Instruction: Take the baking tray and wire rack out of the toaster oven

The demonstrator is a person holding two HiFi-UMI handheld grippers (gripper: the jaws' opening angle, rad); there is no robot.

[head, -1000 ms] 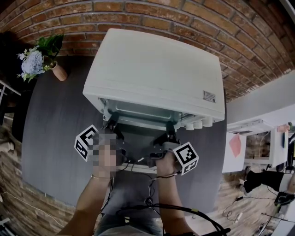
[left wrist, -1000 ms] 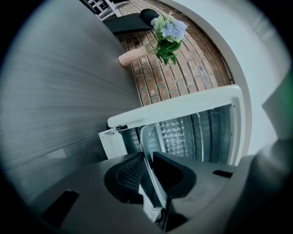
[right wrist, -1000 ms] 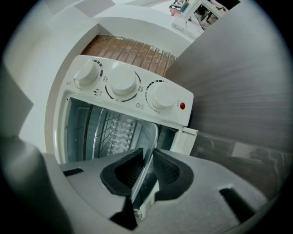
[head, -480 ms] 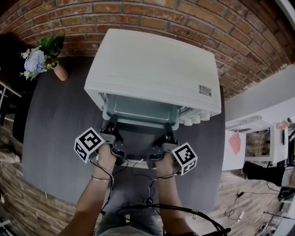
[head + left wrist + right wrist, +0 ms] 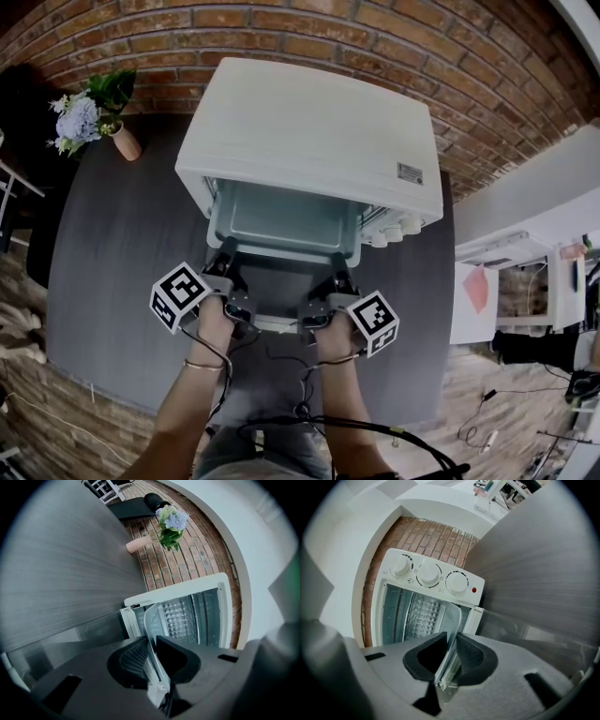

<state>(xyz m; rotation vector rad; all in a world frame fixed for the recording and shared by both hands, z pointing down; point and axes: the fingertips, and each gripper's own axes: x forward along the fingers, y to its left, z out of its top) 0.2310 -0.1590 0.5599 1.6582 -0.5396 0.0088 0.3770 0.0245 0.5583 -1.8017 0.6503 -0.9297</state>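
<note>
Sitting on the dark table (image 5: 112, 253), the white toaster oven (image 5: 309, 141) had its door (image 5: 281, 295) down, and the baking tray (image 5: 286, 217) stuck level out of its mouth toward the person (image 5: 342, 412), long axis running left to right. The left gripper (image 5: 151, 652) pinched the tray's front rim near its left corner and the right gripper (image 5: 452, 654) pinched it near the right corner; the wire rack (image 5: 416, 611) lay inside the oven.
</note>
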